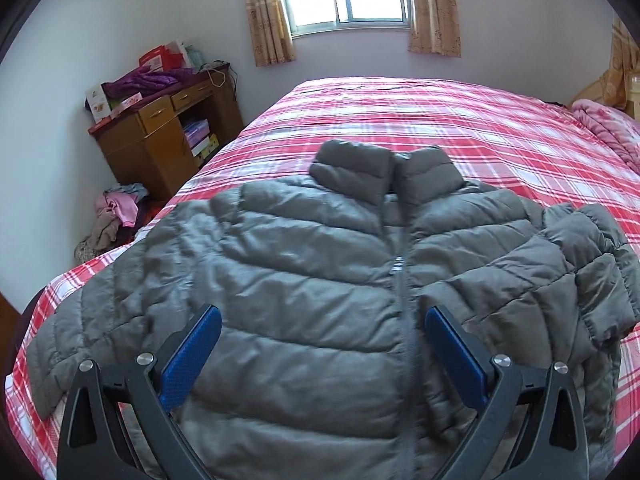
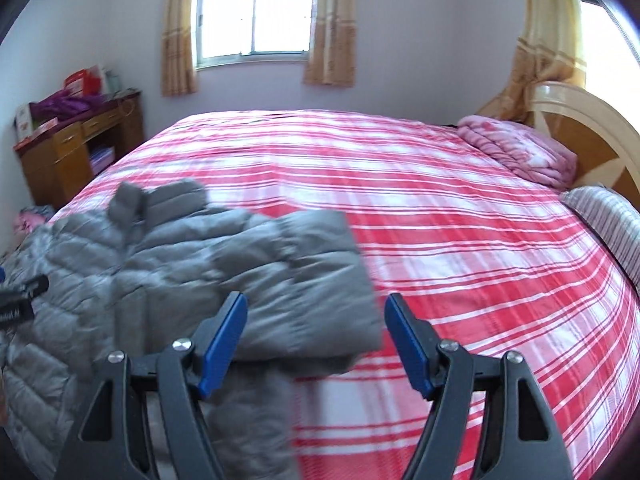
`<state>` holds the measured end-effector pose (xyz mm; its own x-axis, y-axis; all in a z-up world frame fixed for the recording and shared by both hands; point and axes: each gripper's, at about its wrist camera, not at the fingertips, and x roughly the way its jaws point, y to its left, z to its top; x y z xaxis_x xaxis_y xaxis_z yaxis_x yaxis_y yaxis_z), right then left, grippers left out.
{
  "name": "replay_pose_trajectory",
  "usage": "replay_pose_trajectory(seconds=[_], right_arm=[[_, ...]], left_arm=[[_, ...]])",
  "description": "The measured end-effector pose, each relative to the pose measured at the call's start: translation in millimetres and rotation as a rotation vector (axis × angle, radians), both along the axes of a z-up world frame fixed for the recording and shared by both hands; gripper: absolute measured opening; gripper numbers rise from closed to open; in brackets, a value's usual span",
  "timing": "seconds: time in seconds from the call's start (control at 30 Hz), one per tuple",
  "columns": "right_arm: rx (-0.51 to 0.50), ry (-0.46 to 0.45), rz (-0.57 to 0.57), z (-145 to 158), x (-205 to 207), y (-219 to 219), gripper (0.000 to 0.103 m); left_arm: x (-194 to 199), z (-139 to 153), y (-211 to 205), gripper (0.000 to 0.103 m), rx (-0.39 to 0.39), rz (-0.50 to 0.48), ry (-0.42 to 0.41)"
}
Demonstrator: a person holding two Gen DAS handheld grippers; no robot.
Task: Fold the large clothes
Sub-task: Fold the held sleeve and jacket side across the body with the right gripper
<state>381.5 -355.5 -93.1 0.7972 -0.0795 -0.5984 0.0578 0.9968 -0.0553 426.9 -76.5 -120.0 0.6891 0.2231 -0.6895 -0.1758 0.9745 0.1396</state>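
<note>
The grey puffer jacket (image 1: pixel 304 264) lies front up and zipped on the near part of the plaid bed (image 1: pixel 460 120), one sleeve already folded across its body, while the left gripper (image 1: pixel 322 344) and the right gripper (image 2: pixel 316 340) hang above it, jaws apart and empty, probably so the next fold can begin.

The left gripper (image 1: pixel 323 354) is built of matte black plastic: two arms fan out in a V, each with a triangular cut-out low on its outer limb, and two round silver screw heads sit at the pivots on either side. Its fingers (image 1: pixel 188 364) carry flat, deep-blue pads with a fine dotted texture. The right gripper (image 2: pixel 316 346) is made the same way, with black arms, triangular cut-outs, paired silver screws and blue pads (image 2: pixel 222 350) that look smooth through the blur.
</note>
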Motion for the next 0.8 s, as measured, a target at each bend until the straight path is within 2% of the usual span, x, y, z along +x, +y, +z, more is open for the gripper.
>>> replay_pose_trajectory(seconds=[0.1, 0.23, 0.3, 0.4, 0.47, 0.6, 0.7, 0.8], right_arm=[[0.021, -0.009, -0.036, 1.7, 8.0, -23.9, 0.074], [0.08, 0.001, -0.075, -1.2, 25.8, -54.9, 0.074], [0.1, 0.024, -0.082, -7.2, 37.9, -64.8, 0.074], [0.119, 0.065, -0.061, -21.5, 52.3, -68.0, 0.074], [0.124, 0.103, -0.036, -33.5, 59.8, -61.0, 0.074], [0.128, 0.152, 0.061, -56.7, 63.8, -31.6, 0.074], [0.097, 0.156, 0.084, -68.0, 59.8, -17.5, 0.074], [0.111, 0.151, 0.075, -73.4, 54.3, -18.5, 0.074]], left_arm=[[8.3, -6.6, -16.4, 0.102, 0.031, -0.008, 0.007], [14.9, -20.8, -30.5, 0.102, 0.115, -0.013, 0.011], [17.6, -30.4, -28.8, 0.102, 0.153, -0.004, 0.021], [21.6, -42.1, -19.1, 0.102, 0.161, 0.015, 0.05], [22.1, -45.6, -9.6, 0.102, 0.151, 0.025, 0.06], [20.1, -39.1, 0.3, 0.102, 0.083, 0.026, 0.072], [16.3, -31.7, -6.6, 0.102, 0.012, -0.014, 0.068], [16.9, -33.5, -19.7, 0.102, -0.066, -0.061, 0.105]])
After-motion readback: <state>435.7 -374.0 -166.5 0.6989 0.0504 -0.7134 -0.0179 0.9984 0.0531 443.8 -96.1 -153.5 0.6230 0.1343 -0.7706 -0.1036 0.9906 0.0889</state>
